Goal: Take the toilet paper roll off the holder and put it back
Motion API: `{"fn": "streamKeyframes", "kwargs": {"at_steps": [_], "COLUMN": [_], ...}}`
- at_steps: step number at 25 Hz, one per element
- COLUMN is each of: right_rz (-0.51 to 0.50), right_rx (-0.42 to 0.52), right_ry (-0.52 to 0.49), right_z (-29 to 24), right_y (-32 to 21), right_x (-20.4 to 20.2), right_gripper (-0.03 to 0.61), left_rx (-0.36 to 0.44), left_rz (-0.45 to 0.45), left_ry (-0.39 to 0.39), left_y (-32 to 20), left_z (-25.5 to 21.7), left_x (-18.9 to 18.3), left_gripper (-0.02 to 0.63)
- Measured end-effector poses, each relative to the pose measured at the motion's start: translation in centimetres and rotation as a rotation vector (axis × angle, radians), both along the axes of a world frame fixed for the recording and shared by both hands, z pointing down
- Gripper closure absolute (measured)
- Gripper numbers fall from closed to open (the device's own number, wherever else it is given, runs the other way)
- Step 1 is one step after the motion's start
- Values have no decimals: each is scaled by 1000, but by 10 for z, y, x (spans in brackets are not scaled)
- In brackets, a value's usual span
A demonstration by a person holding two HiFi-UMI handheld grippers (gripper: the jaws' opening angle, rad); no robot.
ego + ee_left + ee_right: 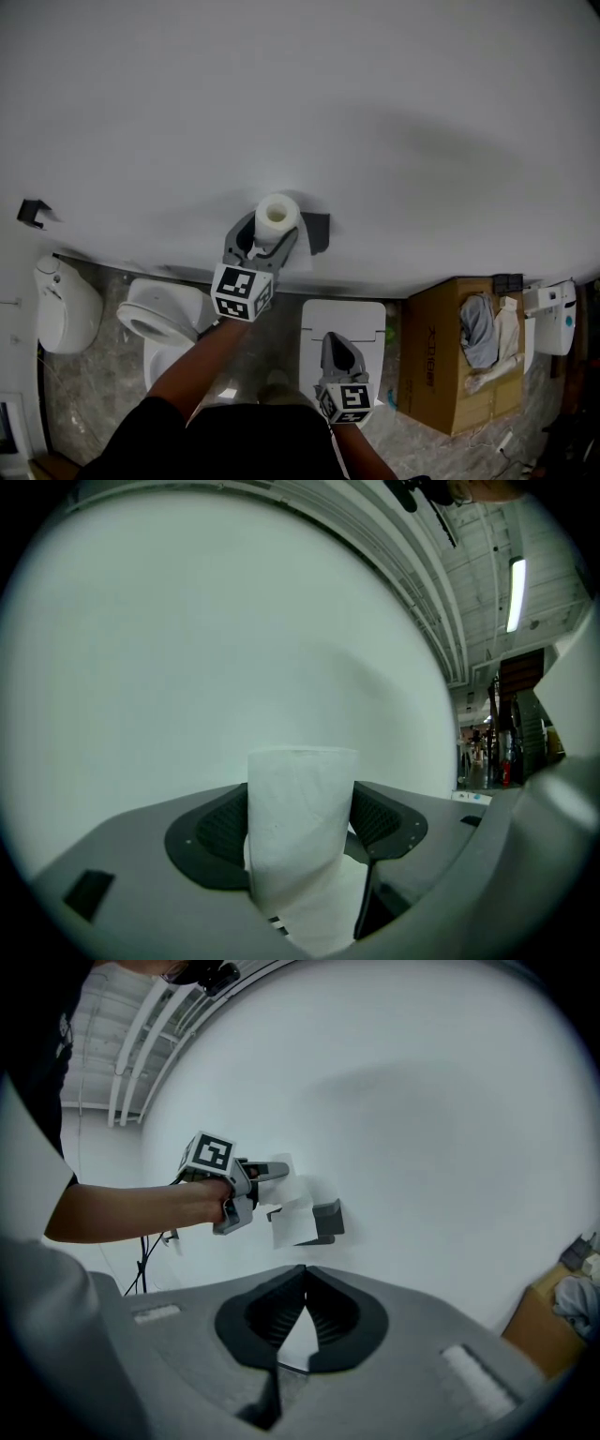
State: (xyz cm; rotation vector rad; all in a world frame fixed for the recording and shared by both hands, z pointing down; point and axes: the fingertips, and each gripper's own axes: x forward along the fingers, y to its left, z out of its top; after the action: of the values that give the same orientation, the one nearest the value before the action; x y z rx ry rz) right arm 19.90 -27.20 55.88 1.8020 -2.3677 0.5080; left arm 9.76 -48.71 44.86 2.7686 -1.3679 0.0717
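A white toilet paper roll (pixel 277 214) stands out from the white wall at a dark grey holder (pixel 317 232). My left gripper (pixel 270 229) reaches up to it with one finger on each side. In the left gripper view the roll (pixel 300 817) fills the gap between the two dark pads (pixel 211 832) and touches both, with a loose sheet hanging below. My right gripper (pixel 337 349) hangs low near the person's body, shut and empty; its jaws meet at the tips (pixel 304 1274). The right gripper view shows the left gripper (pixel 267 1174) at the holder (pixel 326 1220).
A toilet (pixel 155 319) stands below left of the holder, and a white fixture (pixel 66 305) sits further left. A white cistern top (pixel 361 323) lies under the right gripper. A cardboard box (pixel 431 366) holding cloth stands at the right. A black bracket (pixel 33 213) is on the wall.
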Motion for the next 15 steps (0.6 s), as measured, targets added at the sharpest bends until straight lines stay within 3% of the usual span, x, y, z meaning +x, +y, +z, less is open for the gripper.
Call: {"fn": "streamKeyframes", "kwargs": {"at_steps": [7,11,15], "right_rz": [10,11,43], "right_rx": [83,122,152], "right_ry": [8,14,-3], "right_z": [-33,-56,-76], "right_y": [0,12,23], "right_x": [-10,-23,-33], "right_gripper": [580,580,580], "left_rx": [76,127,121], "left_rz": [-10,-18,-44], "left_ry": [39,18,25], "left_y": [52,93,136], "left_z": [-51,-74,-81], "left_x": [-43,-77,-120], "left_gripper": [291,291,291]}}
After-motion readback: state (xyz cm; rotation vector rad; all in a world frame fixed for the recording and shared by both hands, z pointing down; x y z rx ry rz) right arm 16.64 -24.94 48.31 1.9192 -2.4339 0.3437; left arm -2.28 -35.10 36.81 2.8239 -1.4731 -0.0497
